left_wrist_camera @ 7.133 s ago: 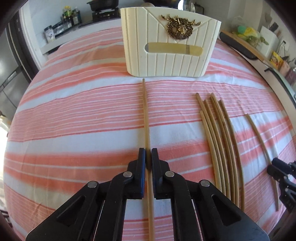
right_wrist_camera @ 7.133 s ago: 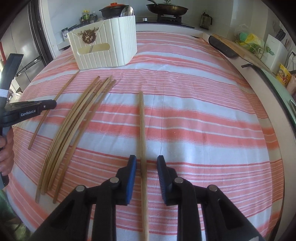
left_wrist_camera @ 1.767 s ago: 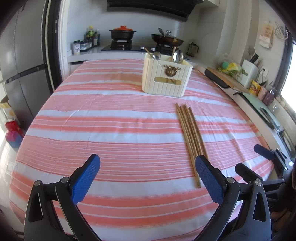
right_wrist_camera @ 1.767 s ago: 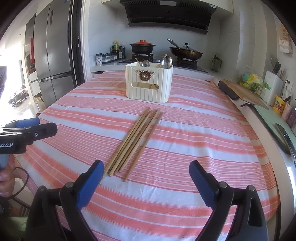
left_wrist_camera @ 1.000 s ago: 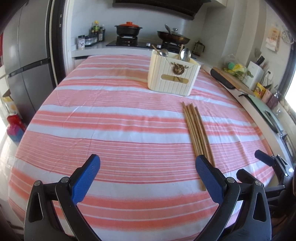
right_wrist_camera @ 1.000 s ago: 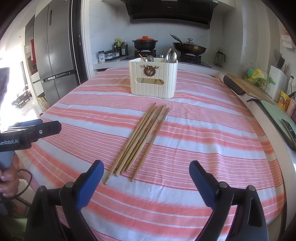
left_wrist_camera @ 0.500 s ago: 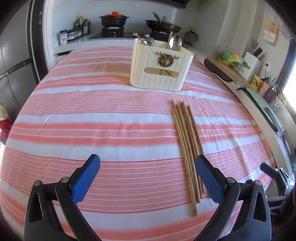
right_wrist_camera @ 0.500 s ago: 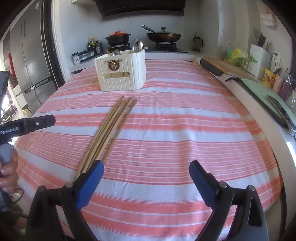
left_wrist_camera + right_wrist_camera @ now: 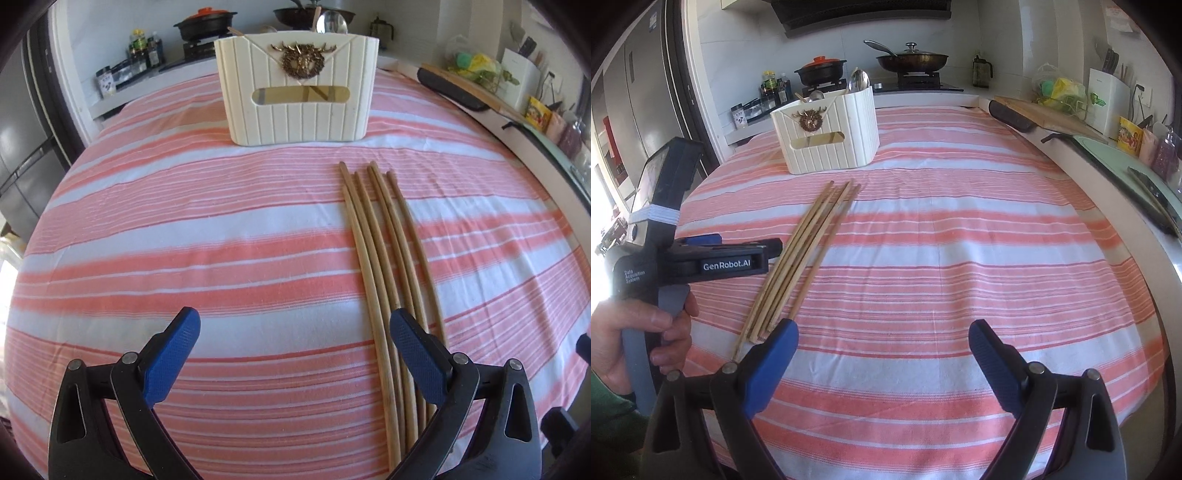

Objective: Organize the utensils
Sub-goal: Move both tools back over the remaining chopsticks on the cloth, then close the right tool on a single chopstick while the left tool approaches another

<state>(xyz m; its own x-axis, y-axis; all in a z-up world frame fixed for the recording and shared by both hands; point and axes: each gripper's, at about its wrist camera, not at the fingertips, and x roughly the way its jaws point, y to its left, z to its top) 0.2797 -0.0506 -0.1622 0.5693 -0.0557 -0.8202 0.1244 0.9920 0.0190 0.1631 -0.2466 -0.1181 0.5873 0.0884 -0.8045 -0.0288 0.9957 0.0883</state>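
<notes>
Claws [image 9: 295, 354] agape; spoons [image 9: 860, 80] in caddy [image 9: 827, 147]

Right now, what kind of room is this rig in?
Almost certainly a home kitchen. A stove at the back carries a lidded pan and a black pot with an orange lid, a tall fridge stands to one side, and a knife block sits on the counter beyond the striped tablecloth.

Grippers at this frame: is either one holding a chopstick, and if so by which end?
Neither. The left gripper and right gripper are both open and empty; the chopsticks lie on the striped cloth.
</notes>
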